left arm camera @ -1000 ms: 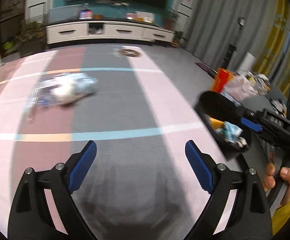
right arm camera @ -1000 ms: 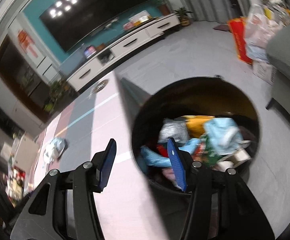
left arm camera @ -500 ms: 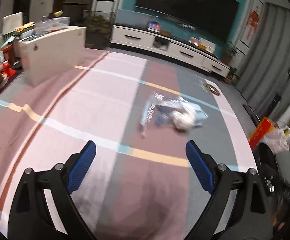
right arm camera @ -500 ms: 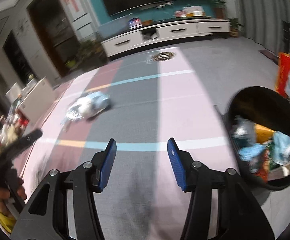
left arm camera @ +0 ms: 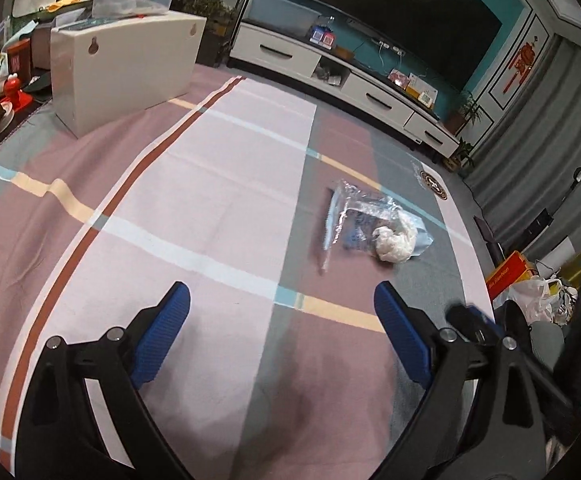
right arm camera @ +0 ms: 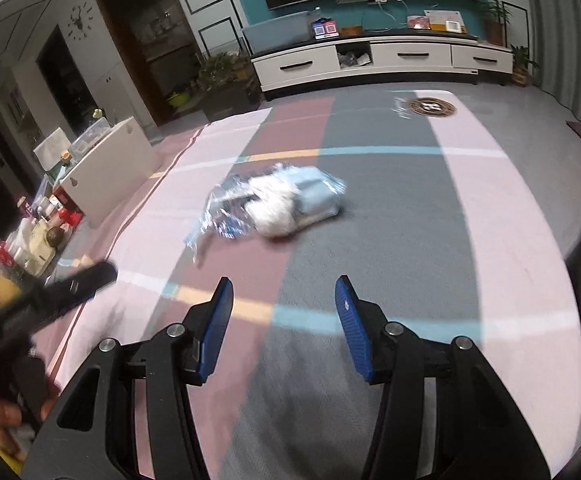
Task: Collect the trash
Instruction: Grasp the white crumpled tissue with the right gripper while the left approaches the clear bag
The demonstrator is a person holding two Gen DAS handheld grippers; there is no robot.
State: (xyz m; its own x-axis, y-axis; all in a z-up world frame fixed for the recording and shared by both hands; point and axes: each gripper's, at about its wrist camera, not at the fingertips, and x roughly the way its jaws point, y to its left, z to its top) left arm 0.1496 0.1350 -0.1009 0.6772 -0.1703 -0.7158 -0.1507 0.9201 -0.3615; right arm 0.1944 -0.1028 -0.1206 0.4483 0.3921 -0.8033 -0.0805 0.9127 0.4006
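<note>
No writing can be read on the clear plastic bag (left arm camera: 364,216), which lies on the striped cloth (left arm camera: 218,200) toward its far right corner, a crumpled white wad (left arm camera: 394,240) against it. The left gripper (left arm camera: 282,320) and right gripper (right arm camera: 284,308) are held apart, empty.

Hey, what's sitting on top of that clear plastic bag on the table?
A crumpled white wad lies on the clear plastic bag, beside a pale blue packet. Whatever is beneath the wad is covered.

Pink, mauve and grey striped cloth (left arm camera: 218,200) under clear-blue wrapper (left arm camera: 354,216) and white wad (left arm camera: 394,240).
</note>
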